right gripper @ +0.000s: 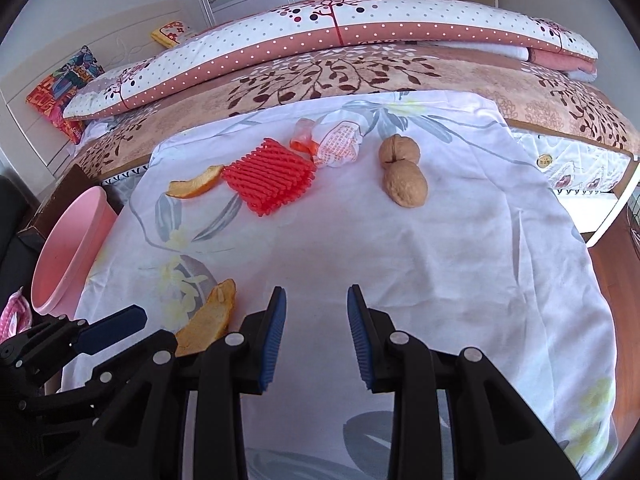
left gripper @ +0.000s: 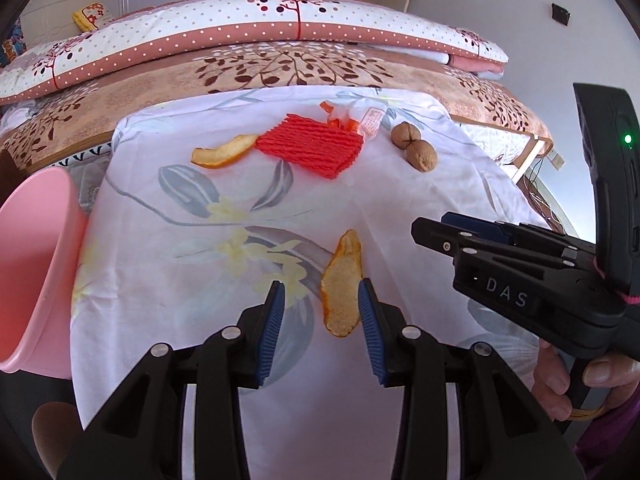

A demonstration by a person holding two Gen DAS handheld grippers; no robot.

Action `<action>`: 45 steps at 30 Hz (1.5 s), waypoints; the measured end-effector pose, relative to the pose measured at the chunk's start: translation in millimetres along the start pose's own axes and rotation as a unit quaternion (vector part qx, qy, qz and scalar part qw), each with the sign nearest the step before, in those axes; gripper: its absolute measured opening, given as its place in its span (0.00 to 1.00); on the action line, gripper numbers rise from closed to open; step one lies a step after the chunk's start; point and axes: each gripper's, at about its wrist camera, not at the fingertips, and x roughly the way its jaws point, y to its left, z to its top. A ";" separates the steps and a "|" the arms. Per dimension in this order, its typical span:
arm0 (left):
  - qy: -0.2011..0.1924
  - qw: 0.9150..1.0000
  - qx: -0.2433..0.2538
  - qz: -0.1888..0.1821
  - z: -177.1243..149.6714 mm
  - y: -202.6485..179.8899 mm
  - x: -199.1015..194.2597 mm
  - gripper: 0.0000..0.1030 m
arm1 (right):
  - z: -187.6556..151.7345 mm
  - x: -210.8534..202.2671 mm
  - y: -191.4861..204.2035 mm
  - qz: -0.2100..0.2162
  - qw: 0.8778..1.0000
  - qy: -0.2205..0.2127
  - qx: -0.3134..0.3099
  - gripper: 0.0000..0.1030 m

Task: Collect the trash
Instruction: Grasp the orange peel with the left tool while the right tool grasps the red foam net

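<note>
- Leftmost, one pink bin [left gripper: 36, 264] stands at the left edge of the floral white cloth [left gripper: 224, 320], its mouth tipped toward the cameras.
- Next come the orange peels, two in all: a curled strip [left gripper: 224, 152] at the far side, orange skin outward with pale pith showing, just beside the red mesh; and a longer piece [left gripper: 342, 284] near the front, pith side up, dry and grainy.
- One red foam fruit net [left gripper: 310, 146] lies flat, ribbed in a lattice, its far right corner close to a crumpled clear wrapper [right gripper: 334, 144] with orange ends and fine red print too small to read.
- The left gripper [left gripper: 322, 320] is open wide and holds nothing; the near peel lies between its blue ribbed pads, right by the right-hand pad [left gripper: 370, 332].
- Two walnuts [right gripper: 402, 170] sit touching each other, tan and wrinkled, well to the right of the wrapper.
- The right gripper [right gripper: 316, 328] hangs over bare cloth, its jaws parted and empty; white letters "DAS" show on its black body in the left wrist view.
</note>
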 end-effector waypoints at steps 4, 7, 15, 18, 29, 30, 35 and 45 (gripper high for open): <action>0.016 1.000 0.001 0.001 1.7 -5.6 11.8 0.37 | -1.7 -1.5 -1.9 -0.003 1.000 -0.001 0.002 0.30; 0.027 1.000 0.003 0.003 0.8 -8.3 18.5 0.37 | -1.9 -2.6 -3.4 -0.005 1.000 -0.002 0.004 0.30; 0.026 1.000 0.013 -0.003 -4.1 -12.1 21.9 0.24 | 0.2 -3.1 -8.6 -0.012 1.000 -0.003 0.013 0.30; 0.020 1.000 0.009 -0.010 -4.5 -8.9 18.9 0.17 | 1.7 -2.2 -8.4 -0.012 1.000 -0.003 0.014 0.30; -0.004 0.998 -0.062 0.000 -2.6 30.3 1.1 0.12 | 41.6 17.0 10.5 0.021 1.000 -0.007 0.001 0.30; -0.007 0.998 -0.066 0.002 -1.9 33.9 -0.5 0.12 | 47.6 21.2 12.5 0.025 1.000 -0.006 0.004 0.30; -0.013 0.997 -0.080 0.007 -0.8 46.4 -5.7 0.12 | 72.9 46.6 20.4 0.031 0.999 0.001 0.011 0.30; -0.009 0.996 -0.090 0.007 -2.2 60.3 -1.3 0.12 | 93.2 87.8 23.0 0.027 0.999 0.022 0.019 0.30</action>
